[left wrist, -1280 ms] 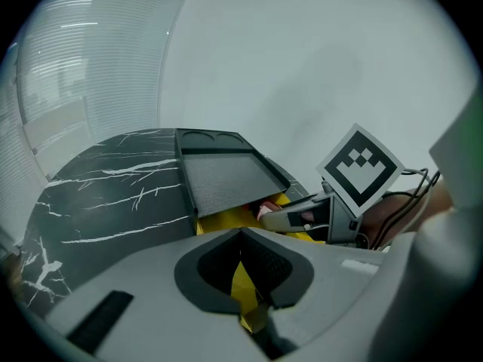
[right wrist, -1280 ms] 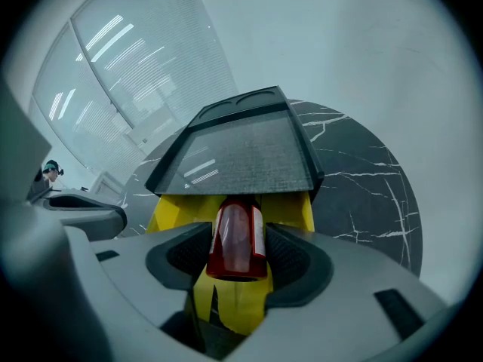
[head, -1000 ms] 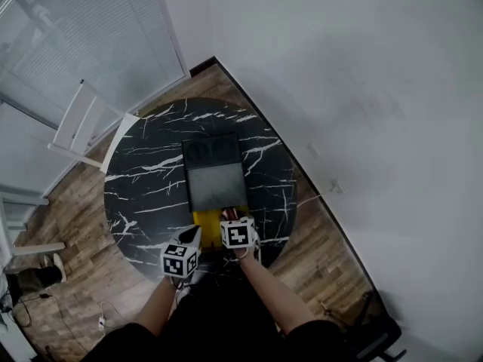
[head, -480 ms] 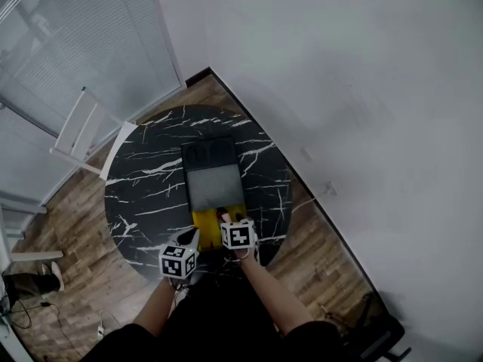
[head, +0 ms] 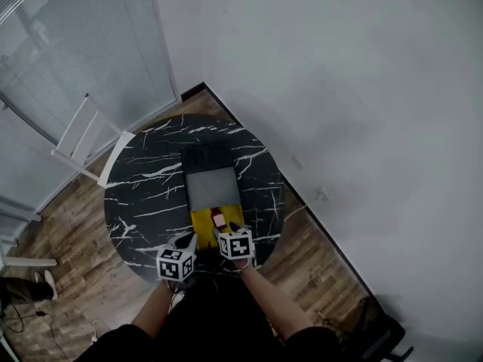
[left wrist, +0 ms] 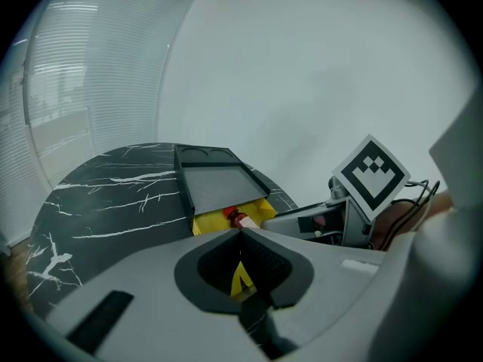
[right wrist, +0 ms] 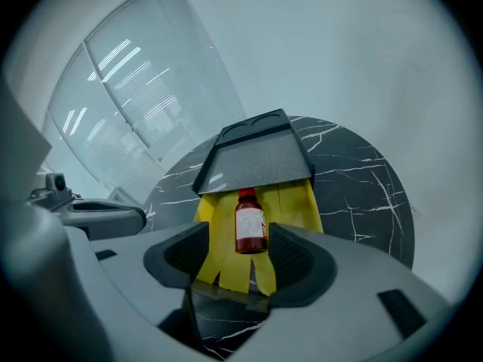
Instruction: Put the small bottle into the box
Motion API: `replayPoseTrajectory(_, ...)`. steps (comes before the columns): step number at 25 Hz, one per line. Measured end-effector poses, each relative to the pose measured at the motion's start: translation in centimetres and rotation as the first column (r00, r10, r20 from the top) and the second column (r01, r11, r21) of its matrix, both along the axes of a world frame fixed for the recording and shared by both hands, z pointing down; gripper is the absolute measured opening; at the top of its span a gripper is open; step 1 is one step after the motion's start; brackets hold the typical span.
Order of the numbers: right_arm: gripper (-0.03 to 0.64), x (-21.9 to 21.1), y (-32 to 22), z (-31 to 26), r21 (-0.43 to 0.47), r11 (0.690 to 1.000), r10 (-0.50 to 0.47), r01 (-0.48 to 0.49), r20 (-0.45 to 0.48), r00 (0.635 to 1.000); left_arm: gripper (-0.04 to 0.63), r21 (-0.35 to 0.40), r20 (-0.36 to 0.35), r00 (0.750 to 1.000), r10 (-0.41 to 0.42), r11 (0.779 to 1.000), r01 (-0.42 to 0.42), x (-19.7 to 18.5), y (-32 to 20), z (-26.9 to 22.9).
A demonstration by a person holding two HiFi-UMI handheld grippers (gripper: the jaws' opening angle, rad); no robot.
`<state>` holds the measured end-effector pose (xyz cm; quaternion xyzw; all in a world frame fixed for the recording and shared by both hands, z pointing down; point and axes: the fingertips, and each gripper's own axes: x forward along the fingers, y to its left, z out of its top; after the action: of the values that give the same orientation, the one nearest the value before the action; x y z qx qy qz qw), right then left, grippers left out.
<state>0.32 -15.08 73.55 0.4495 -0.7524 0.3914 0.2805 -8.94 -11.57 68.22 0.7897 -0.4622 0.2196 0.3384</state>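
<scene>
Clearing the small bottle (head: pixel 218 219) cleanly appears to be the step in hand.

Head view: the box (head: pixel 213 181) sits mid-worktop (head: pixel 143 194), with its yellow liner (head: pixel 202 222) projecting toward 6 o'clock. The small bottle lies on that liner, cap toward 12 o'clock. Both forearms enter from 6 o'clock, side by side, over the rim. The left gripper (head: pixel 186 241) stands at the bottle's 7 o'clock, and the right gripper (head: pixel 224 234) is just at its 6 o'clock.

Left gripper view: the jaws are closed together on nothing. The gripper is pitched downward, with the box ahead at 12 o'clock.

Right gripper view: the jaws have just been opening and stand wide apart. The base of the small bottle (right wrist: pixel 250 221) shows in the gap between them, clear of both pads. The gripper is tilted steeply downward.

Procedure: hold the jaws fully spread and draw back straight toward 6 o'clock, without sideways drift. A bottle lying on its side may roll if brushed. The bottle seems to rest at the open end, so pushing it in deeper may remain to be done.
</scene>
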Motion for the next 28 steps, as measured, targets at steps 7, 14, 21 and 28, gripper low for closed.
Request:
replayPoseTrajectory(7, 0.101, -1.3, 3.2, -3.2, 0.128, 0.992, -0.017, 0.014, 0.016, 1.0, -0.002, 0.068, -0.03, 0.999, 0.021, 0.998, -0.019, 0.4, 1.3, -2.4)
replayPoseTrajectory(14, -0.003, -1.9, 5.7, -6.6, 0.239, 0.971, 0.014, -0.022, 0.037, 0.999, -0.002, 0.134, -0.048, 0.998, 0.028, 0.991, -0.021, -0.2, 3.9, -4.9)
replayPoseTrajectory(21, -0.005, -2.1, 7.7, -11.2, 0.405, 0.914, 0.02, -0.032, 0.034, 0.999, -0.002, 0.202, -0.031, 0.999, 0.022, 0.979, -0.015, -1.3, 5.9, -6.7)
replayPoseTrajectory(28, -0.006, -1.4, 9.2, -16.2, 0.496, 0.868, 0.025, -0.033, 0.022, 0.999, -0.002, 0.277, -0.053, 0.998, 0.014, 0.961, 0.001, -0.9, 6.4, -10.1)
